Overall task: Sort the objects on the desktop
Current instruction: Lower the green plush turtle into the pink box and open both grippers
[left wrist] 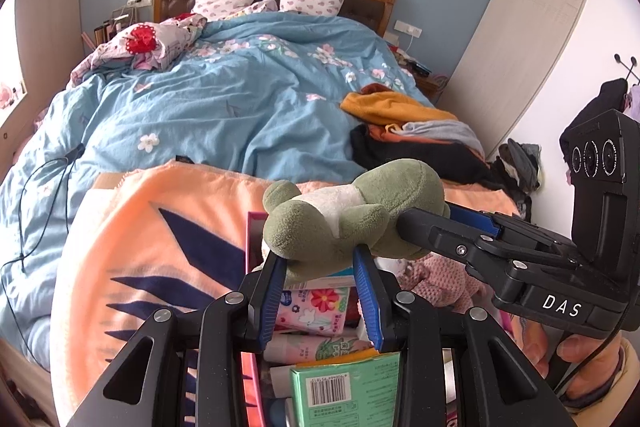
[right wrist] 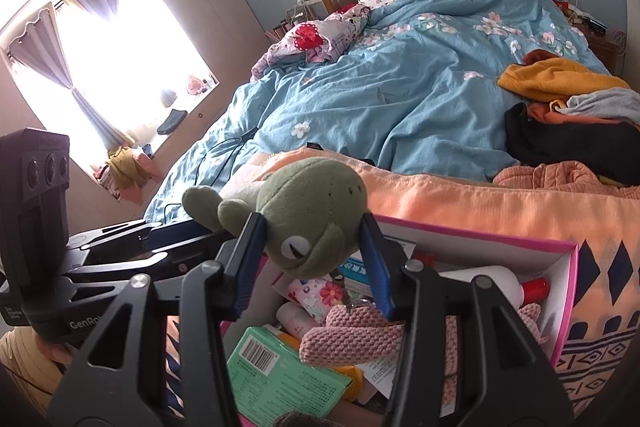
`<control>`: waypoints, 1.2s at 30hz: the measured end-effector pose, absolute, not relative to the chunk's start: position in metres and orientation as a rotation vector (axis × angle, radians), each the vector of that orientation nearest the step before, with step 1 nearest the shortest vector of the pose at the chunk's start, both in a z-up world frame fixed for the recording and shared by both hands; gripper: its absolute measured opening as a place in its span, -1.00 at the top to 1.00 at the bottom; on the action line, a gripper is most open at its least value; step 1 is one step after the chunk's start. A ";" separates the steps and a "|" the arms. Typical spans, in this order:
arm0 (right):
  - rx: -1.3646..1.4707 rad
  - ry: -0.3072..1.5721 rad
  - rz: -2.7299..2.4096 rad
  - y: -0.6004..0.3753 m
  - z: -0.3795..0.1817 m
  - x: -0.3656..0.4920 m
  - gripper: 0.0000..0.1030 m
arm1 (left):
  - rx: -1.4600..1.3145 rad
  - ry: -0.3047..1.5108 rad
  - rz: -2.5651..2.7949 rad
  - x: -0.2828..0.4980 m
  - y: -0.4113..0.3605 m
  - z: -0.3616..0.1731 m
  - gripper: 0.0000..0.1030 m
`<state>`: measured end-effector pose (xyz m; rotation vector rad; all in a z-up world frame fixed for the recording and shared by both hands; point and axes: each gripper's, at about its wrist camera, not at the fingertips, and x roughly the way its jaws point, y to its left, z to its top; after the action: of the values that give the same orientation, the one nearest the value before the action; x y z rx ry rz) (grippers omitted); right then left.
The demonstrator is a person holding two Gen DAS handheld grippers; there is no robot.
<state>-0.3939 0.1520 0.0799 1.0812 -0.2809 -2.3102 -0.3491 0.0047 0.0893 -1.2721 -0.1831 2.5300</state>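
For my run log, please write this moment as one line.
left gripper: shut on frog plush | right gripper: shut on frog plush | plush above pink box

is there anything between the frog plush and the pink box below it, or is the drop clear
No clear drop. The frog plush, gripped by both the left gripper and right gripper, hangs over the pink box, but the box is already full: a green carton, a pink knitted piece and floral packets lie directly beneath.
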 end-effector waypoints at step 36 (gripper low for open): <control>1.258 -0.038 -2.265 0.138 0.027 -0.377 -0.02 | -1.430 -0.164 2.456 -0.315 0.011 0.024 0.34</control>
<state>-0.3770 0.1384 0.0266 1.2583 -0.0377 -2.2651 -0.3148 0.0113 0.0241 -1.4298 -0.1638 2.4561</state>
